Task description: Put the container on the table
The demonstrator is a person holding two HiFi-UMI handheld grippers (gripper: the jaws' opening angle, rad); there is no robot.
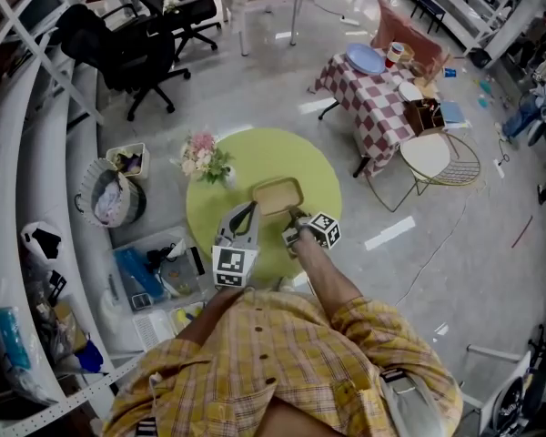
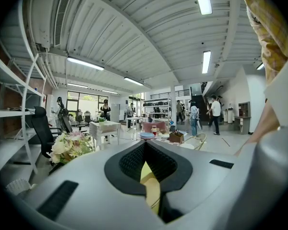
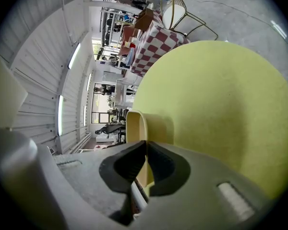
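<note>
A shallow tan rectangular container (image 1: pixel 278 196) sits over the middle of the round yellow-green table (image 1: pixel 255 157); whether it rests on the top or hangs just above it I cannot tell. My left gripper (image 1: pixel 252 211) is at its near left corner and my right gripper (image 1: pixel 296 218) at its near right corner. In the left gripper view the jaws (image 2: pixel 145 145) are shut, with the container's tan rim (image 2: pixel 153 190) showing in the gap below them. In the right gripper view the right gripper (image 3: pixel 143 145) is shut on the container's wall (image 3: pixel 134 123), low over the table (image 3: pixel 221 104).
A bunch of flowers (image 1: pixel 203 157) stands at the table's left edge. A checkered table (image 1: pixel 373 98) with dishes and a wire chair (image 1: pixel 437 157) are to the right. Office chairs (image 1: pixel 136 48), a bin (image 1: pixel 109 198) and floor boxes (image 1: pixel 155 276) lie to the left.
</note>
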